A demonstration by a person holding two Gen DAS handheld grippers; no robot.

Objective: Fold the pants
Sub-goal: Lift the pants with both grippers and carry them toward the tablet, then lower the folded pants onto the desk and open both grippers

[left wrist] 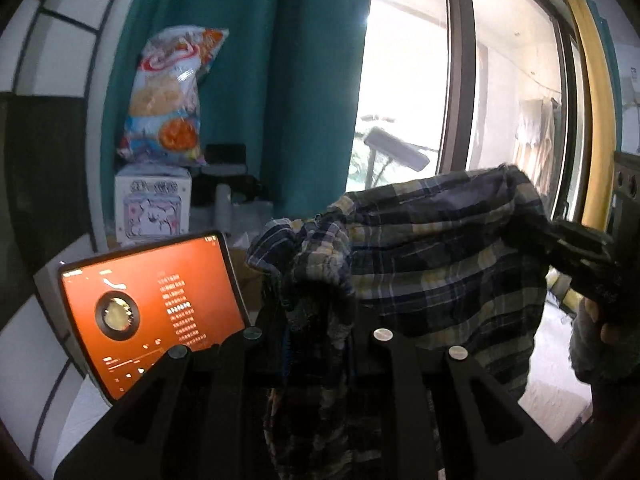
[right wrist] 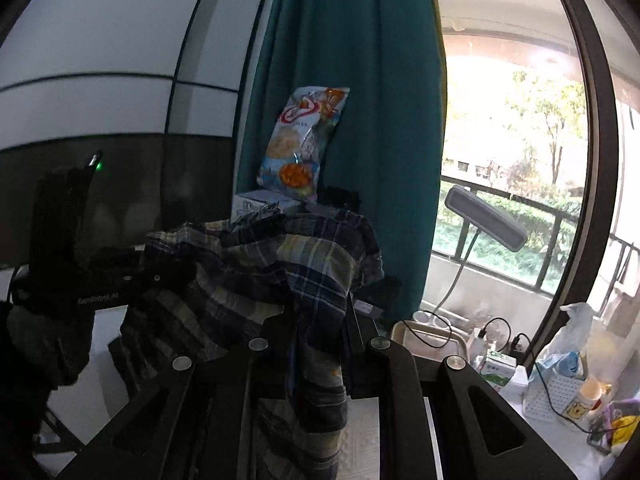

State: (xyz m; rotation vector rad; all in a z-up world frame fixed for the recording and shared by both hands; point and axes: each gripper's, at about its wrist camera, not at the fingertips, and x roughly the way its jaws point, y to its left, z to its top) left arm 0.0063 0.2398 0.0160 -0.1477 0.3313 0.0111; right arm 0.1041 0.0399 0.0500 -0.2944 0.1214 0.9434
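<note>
The left gripper [left wrist: 316,320] is clamped on a bunched edge of the plaid pants [left wrist: 440,256], the cloth rising from between its fingers and hanging down below them. From there the fabric stretches off to the right, held up in the air, to the right gripper [left wrist: 560,240], which bites the far edge. In the right wrist view the right gripper [right wrist: 320,328] is likewise closed on the pants [right wrist: 256,264], a fold trapped between its fingers and trailing downward, while the rest spans leftward to the left gripper [right wrist: 168,276]. The pants hang between the two grippers, above the white surface [right wrist: 360,440]. Behind them stand a teal curtain [left wrist: 240,80], a snack bag [left wrist: 172,92] on a white box [left wrist: 152,204], and an orange-lit tablet [left wrist: 148,308] at the left.
</note>
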